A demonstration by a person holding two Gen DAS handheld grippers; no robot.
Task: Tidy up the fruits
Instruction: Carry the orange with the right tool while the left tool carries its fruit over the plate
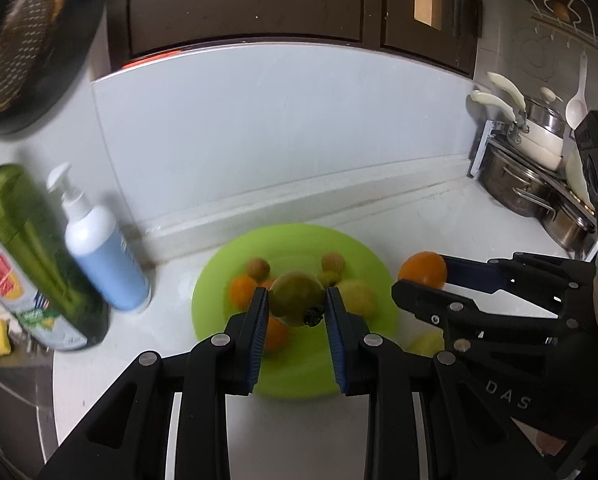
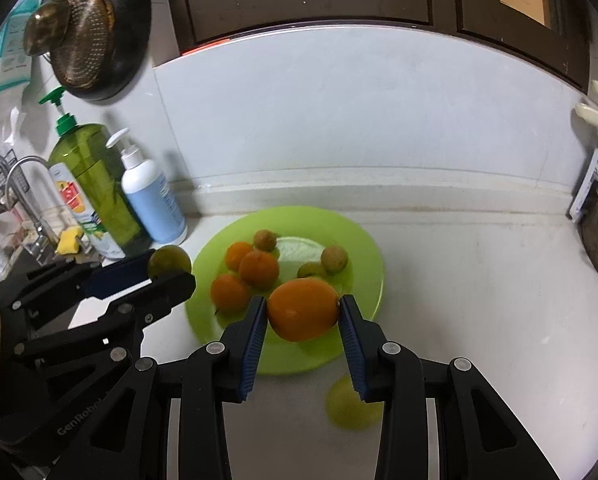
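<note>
Left tongs (image 1: 297, 306) are clamped on a round green fruit (image 1: 297, 298), held clear above the flat lime-green plastic plate (image 1: 299, 376); right tongs (image 2: 303, 314) are clamped on a big glossy orange (image 2: 303, 314), over the plate's near edge. Three small oranges (image 2: 258, 269) sit just beyond, and a yellow-green fruit (image 2: 349, 404) lies on the white bench (image 2: 479, 300) beneath the right tongs. Risk now: smooth round skins could slip and roll off the bench, or the tongs knock together.
</note>
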